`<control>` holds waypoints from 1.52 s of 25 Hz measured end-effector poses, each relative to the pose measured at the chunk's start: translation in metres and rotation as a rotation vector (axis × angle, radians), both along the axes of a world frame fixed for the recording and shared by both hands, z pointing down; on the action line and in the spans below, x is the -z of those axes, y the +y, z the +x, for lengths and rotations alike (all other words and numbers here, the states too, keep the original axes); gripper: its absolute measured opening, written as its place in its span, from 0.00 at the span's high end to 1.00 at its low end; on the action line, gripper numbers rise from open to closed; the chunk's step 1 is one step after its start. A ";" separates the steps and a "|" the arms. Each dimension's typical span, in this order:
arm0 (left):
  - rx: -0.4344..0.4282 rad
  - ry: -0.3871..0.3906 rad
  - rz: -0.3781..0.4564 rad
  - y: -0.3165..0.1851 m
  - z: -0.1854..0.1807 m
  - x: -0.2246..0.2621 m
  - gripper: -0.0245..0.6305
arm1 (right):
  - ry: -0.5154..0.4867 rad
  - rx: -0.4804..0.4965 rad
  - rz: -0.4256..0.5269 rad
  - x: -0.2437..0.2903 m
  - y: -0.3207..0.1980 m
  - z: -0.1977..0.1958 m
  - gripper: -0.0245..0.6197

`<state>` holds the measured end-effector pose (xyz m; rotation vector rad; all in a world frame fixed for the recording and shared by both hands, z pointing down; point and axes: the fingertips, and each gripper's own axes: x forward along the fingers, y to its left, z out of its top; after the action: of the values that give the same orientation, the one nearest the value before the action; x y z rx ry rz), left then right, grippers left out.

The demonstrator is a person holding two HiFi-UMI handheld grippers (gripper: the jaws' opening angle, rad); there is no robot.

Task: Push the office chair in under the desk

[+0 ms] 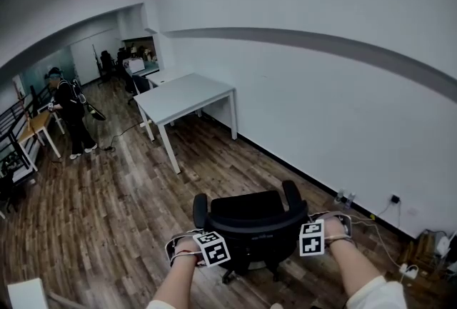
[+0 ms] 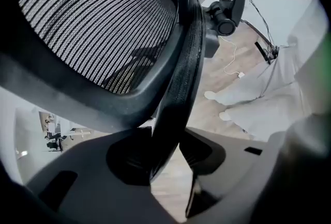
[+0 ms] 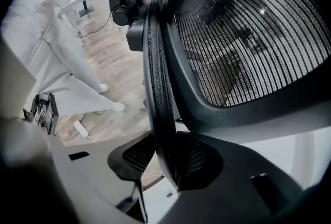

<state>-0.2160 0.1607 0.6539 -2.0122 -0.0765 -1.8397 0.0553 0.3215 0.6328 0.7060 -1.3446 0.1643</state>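
Now, chair (image 1: 250, 225): black, mesh back, on wood floor (image 1: 107, 208) right below the camera; back turned to the holder, armrests pointing away.
Desk (image 1: 187, 97): white, set by the wall (image 1: 321, 100), well apart from chair, further up the room; nothing under it.
Left gripper (image 1: 193, 242): on the left top corner of the chair back, pointing steeply down.
Left fingers (image 2: 129, 158): clamped on the rim (image 2: 181, 88) of the back; rim runs up between both pads, mesh (image 2: 103, 21) to the left of it.
Right gripper (image 1: 325, 229): on the right top corner of the back, also pointing steeply down.
Right fingers (image 3: 204, 158): clamped on the same rim (image 3: 158, 88), mesh to the right.
Legs (image 2: 269, 99): light trousers and shoes of the holder, standing just behind the chair; seen in both gripper views.
Cables (image 1: 407, 268): on the floor along the wall, right of chair.
Bystander (image 1: 71, 118): dark clothes, standing far left, well apart from desk.
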 end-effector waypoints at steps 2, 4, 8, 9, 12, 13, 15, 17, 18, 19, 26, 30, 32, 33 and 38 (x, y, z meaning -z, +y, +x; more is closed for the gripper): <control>0.012 -0.006 0.000 -0.010 0.007 -0.001 0.71 | -0.003 0.011 -0.012 -0.001 -0.012 0.008 0.73; 0.021 -0.005 0.007 -0.020 0.015 -0.001 0.71 | 0.002 0.022 -0.017 -0.001 -0.023 0.018 0.74; 0.029 0.005 0.002 -0.037 0.030 -0.002 0.71 | -0.003 0.023 -0.023 -0.006 -0.042 0.037 0.74; 0.036 0.003 0.001 -0.040 0.033 -0.002 0.71 | -0.004 0.029 -0.026 -0.005 -0.046 0.039 0.74; 0.062 -0.009 0.006 -0.052 0.041 -0.002 0.71 | -0.005 0.061 -0.023 0.003 -0.062 0.046 0.74; 0.069 -0.012 0.009 -0.056 0.045 -0.002 0.71 | -0.005 0.068 -0.021 0.003 -0.068 0.051 0.74; 0.084 -0.013 0.014 -0.065 0.053 -0.001 0.71 | -0.001 0.079 -0.020 0.004 -0.078 0.061 0.74; 0.097 -0.013 0.020 -0.073 0.059 -0.001 0.70 | -0.002 0.092 -0.019 0.004 -0.088 0.068 0.74; 0.102 -0.011 0.022 -0.076 0.062 -0.001 0.70 | -0.004 0.099 -0.019 0.003 -0.093 0.071 0.74; 0.105 -0.009 0.024 -0.080 0.065 -0.001 0.70 | -0.005 0.103 -0.020 0.003 -0.097 0.075 0.74; 0.118 0.005 0.048 -0.106 0.086 0.000 0.70 | -0.001 0.127 -0.017 0.006 -0.128 0.097 0.74; 0.123 0.007 0.040 -0.122 0.097 -0.001 0.70 | 0.004 0.137 -0.012 0.005 -0.148 0.110 0.74; 0.121 0.004 0.029 -0.131 0.103 -0.001 0.70 | 0.003 0.140 -0.012 0.004 -0.159 0.117 0.74; 0.120 0.002 0.023 -0.135 0.107 -0.002 0.71 | 0.005 0.140 -0.015 0.004 -0.164 0.121 0.74; 0.107 0.008 0.024 -0.160 0.125 -0.003 0.71 | 0.013 0.131 -0.023 0.003 -0.191 0.141 0.74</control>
<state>-0.0905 0.0011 0.6568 -2.0426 0.0558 -1.8879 0.1966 0.1309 0.6298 0.5968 -1.3695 0.0701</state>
